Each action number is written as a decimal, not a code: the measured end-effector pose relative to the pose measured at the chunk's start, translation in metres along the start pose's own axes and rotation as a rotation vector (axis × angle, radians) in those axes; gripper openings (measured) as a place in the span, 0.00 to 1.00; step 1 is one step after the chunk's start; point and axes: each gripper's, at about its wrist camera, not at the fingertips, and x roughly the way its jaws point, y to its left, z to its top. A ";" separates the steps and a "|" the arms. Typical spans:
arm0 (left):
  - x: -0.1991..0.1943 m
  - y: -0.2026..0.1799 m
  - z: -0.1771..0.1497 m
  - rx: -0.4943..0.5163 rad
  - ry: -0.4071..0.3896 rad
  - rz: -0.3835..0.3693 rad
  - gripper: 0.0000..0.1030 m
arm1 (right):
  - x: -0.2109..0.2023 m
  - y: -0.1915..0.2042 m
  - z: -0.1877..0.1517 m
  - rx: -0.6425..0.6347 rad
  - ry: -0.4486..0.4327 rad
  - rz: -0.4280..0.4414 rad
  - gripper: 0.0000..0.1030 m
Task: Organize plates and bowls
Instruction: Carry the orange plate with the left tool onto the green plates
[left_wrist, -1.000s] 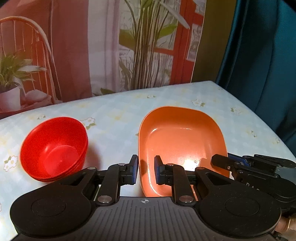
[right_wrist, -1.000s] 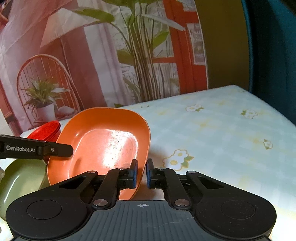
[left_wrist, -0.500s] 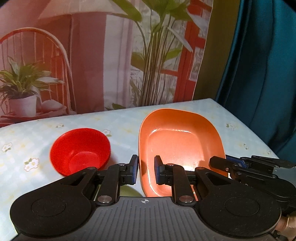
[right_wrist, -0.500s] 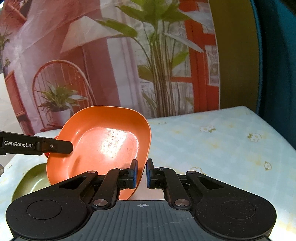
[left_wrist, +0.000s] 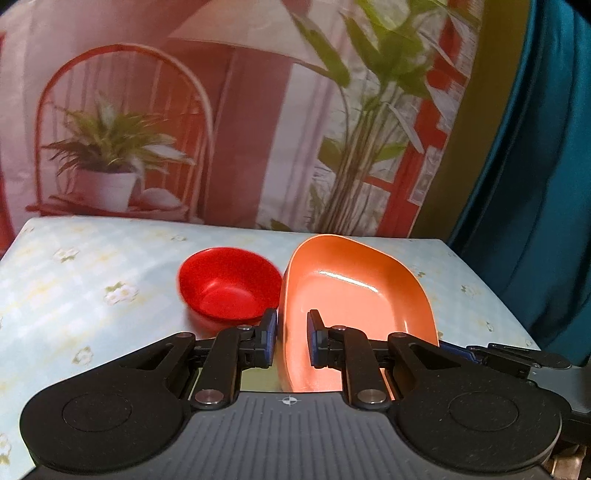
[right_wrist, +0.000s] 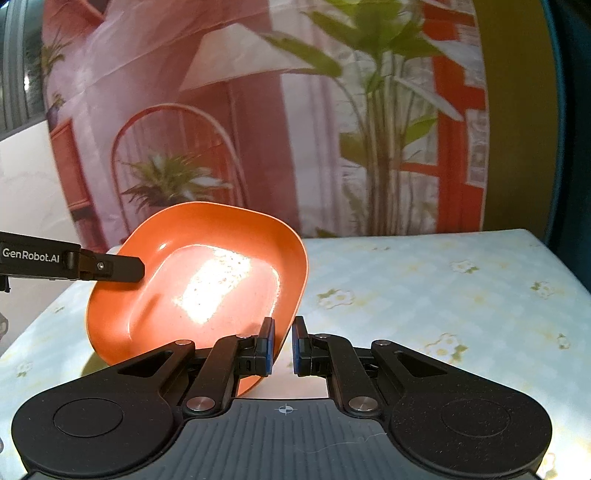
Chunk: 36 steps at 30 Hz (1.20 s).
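Observation:
An orange rounded-rectangle plate (left_wrist: 354, 295) is held tilted in the air above the table by both grippers. My left gripper (left_wrist: 291, 338) is shut on its left rim. My right gripper (right_wrist: 282, 345) is shut on its right rim, and the plate (right_wrist: 199, 280) fills the left of the right wrist view. A red bowl (left_wrist: 229, 288) sits on the flowered tablecloth (left_wrist: 92, 280) just left of the plate. A sliver of a green dish (left_wrist: 255, 380) shows under the left gripper's fingers.
The table's far edge meets a printed backdrop with plants and a chair. A teal curtain (left_wrist: 535, 184) hangs at the right. The left gripper's arm (right_wrist: 70, 262) crosses the left of the right wrist view. The tablecloth (right_wrist: 443, 295) spreads to the right.
Both grippers have lifted the orange plate higher and tilted it more. The red bowl looks farther below and closer to the plate. The green dish is almost hidden now.

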 end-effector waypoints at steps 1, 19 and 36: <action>-0.002 0.003 -0.001 -0.010 -0.002 0.004 0.18 | 0.000 0.004 0.000 -0.005 0.005 0.005 0.09; -0.031 0.044 -0.025 -0.118 -0.006 0.034 0.18 | -0.002 0.060 -0.004 -0.130 0.047 0.067 0.10; -0.015 0.047 -0.038 -0.120 0.055 0.063 0.18 | 0.019 0.055 -0.018 -0.118 0.095 0.086 0.10</action>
